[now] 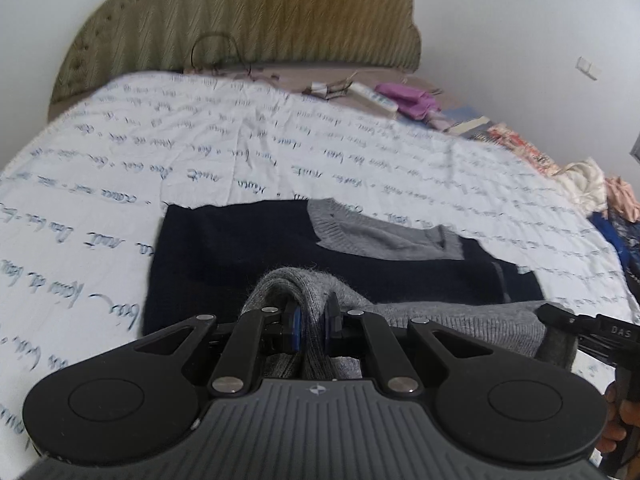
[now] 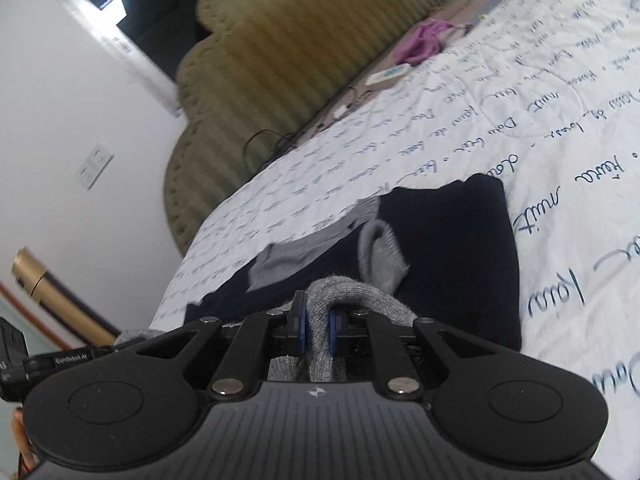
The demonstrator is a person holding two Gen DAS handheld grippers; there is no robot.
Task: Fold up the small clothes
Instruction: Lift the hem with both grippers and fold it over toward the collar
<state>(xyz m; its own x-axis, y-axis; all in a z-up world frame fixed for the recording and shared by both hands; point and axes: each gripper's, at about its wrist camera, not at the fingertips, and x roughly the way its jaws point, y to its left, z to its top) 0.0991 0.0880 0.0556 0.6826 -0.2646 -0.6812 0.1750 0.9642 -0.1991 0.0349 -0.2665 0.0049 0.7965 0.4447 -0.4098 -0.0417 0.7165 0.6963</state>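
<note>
A small navy sweater (image 1: 240, 252) with grey cuffs and hem lies spread on the white script-printed bedspread (image 1: 160, 152). One grey-cuffed sleeve (image 1: 360, 232) is folded across its body. My left gripper (image 1: 313, 326) is shut on a bunched fold of the grey ribbed hem (image 1: 460, 320), lifted off the bed. In the right wrist view the sweater (image 2: 460, 248) stretches ahead, a grey cuff (image 2: 380, 256) resting on it. My right gripper (image 2: 316, 328) is shut on the same grey hem (image 2: 340, 288). The right gripper (image 1: 576, 324) also shows at the left view's right edge, with a hand below it.
An olive padded headboard (image 1: 256, 20) stands at the far end of the bed. Purple cloth (image 1: 404, 98), a white box (image 1: 372, 96) and cables lie near it. Piled clothes (image 1: 588, 184) sit at the bed's right edge. A gold cylinder (image 2: 44, 280) stands by the wall.
</note>
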